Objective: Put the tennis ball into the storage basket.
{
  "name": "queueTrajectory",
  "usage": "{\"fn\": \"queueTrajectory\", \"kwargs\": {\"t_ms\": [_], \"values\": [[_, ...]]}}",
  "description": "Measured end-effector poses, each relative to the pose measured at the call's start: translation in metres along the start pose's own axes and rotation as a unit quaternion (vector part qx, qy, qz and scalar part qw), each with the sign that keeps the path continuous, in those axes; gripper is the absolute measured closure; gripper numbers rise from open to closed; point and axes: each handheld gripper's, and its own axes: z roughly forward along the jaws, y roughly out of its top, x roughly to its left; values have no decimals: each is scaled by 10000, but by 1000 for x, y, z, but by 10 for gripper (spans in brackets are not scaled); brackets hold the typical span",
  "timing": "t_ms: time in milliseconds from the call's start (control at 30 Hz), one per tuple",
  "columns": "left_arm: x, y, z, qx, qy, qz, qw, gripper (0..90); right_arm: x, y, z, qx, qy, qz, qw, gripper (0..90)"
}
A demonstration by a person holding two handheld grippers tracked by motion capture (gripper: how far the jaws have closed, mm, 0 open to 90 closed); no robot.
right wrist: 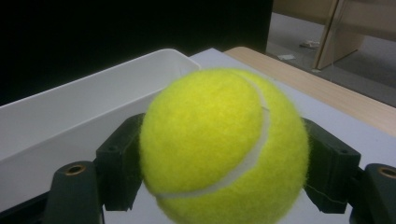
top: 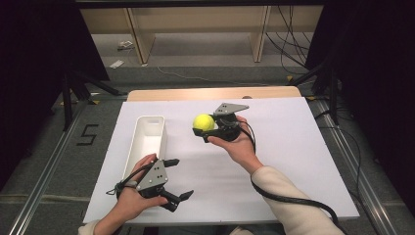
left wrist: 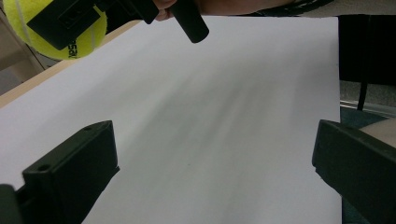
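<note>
Tennis ball (right wrist: 224, 147) up close in right gripper view, clamped between both jaws of right gripper (top: 208, 128), pads pressed on either side. Held above the white board (top: 293, 161), just beside the white bin (top: 147, 137) (off its far right corner, not inside it). Yellow-green felt, white seam curving across the front. Right hand (top: 235, 142) wrapped around the gripper body, cable trailing back past the sleeve. Left gripper (top: 178, 178) near the bin's near end, low over the board, jaws spread wide, nothing between them; left hand (top: 129, 198) gripping it from behind. From left gripper view: bare board between the parted jaws, ball (left wrist: 56, 28) at upper left in the other gripper. Bin interior looks empty. Wooden table edge (top: 215, 93) beyond the bin, past the board's far side.
</note>
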Motion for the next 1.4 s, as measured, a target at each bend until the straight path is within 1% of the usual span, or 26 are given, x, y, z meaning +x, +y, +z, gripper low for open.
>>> {"fn": "queueTrajectory", "kwargs": {"t_ms": [533,1400], "values": [[0,0,0,7,-7,2,10000,0,3,1,1,-13,29,-22,10000,265],[0,0,0,16,-8,1,10000,0,13,6,3,-40,127,-100,9999,265]]}}
